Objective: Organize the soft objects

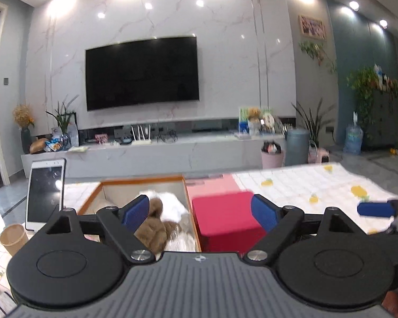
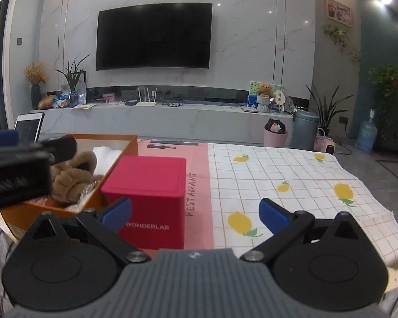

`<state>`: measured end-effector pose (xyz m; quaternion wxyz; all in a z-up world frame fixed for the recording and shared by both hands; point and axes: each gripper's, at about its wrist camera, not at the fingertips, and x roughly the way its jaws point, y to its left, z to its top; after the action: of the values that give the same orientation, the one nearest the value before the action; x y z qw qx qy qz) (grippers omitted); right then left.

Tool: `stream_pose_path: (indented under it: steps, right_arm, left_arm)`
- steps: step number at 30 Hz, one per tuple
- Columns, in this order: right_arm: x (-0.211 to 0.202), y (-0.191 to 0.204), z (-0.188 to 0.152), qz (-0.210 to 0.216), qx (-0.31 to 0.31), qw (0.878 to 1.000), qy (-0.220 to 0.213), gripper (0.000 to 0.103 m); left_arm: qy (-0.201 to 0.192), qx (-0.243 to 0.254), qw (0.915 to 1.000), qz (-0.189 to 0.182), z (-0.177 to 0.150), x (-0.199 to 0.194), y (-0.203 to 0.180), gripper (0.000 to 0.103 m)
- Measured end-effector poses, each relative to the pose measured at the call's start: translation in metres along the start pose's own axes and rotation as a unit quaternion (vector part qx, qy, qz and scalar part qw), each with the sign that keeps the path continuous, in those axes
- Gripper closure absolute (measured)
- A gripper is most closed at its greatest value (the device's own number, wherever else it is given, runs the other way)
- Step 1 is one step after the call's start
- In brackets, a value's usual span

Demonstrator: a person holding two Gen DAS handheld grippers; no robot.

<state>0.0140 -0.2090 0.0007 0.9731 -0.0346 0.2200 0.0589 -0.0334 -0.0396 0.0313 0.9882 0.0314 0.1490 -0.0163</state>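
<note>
Both grippers are held spread and empty before the orange box, where the soft things already lie.

The left gripper (image 1: 200, 212) and the right gripper (image 2: 195, 213) are seen with jaws wide apart and nothing between the pads. A brown plush toy (image 2: 74, 177) and a white fluffy item (image 1: 169, 202) are found inside the orange box (image 2: 120, 156), just beside the red cube box (image 2: 151, 193) on the lemon-print cloth (image 2: 291, 175). No loose soft object is visible on the cloth, so the sorting is judged nearly finished; if anything remains, it must first be located out of view.

Plush toy (image 2: 74, 177) in tray (image 2: 130, 145)
</note>
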Motion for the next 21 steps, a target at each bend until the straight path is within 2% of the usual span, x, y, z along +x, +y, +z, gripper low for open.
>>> stream_pose_path:
  steps: [5,11,21]
  right_arm:
    - [0.002,-0.001,-0.010,0.005,-0.015,1.000,-0.004,0.003]
    - [0.005,-0.003,-0.014,0.003,-0.015,1.000,0.006,0.003]
    - [0.010,-0.007,-0.018,0.002,-0.005,1.000,0.019,0.003]
  left_arm:
    - [0.022,-0.013,0.9994,-0.022,-0.010,0.002,0.003,0.002]
    - [0.023,-0.001,0.9997,-0.009,-0.016,0.002,-0.006,0.002]
    - [0.030,-0.007,0.9994,-0.013,-0.018,0.002,-0.007,0.002]
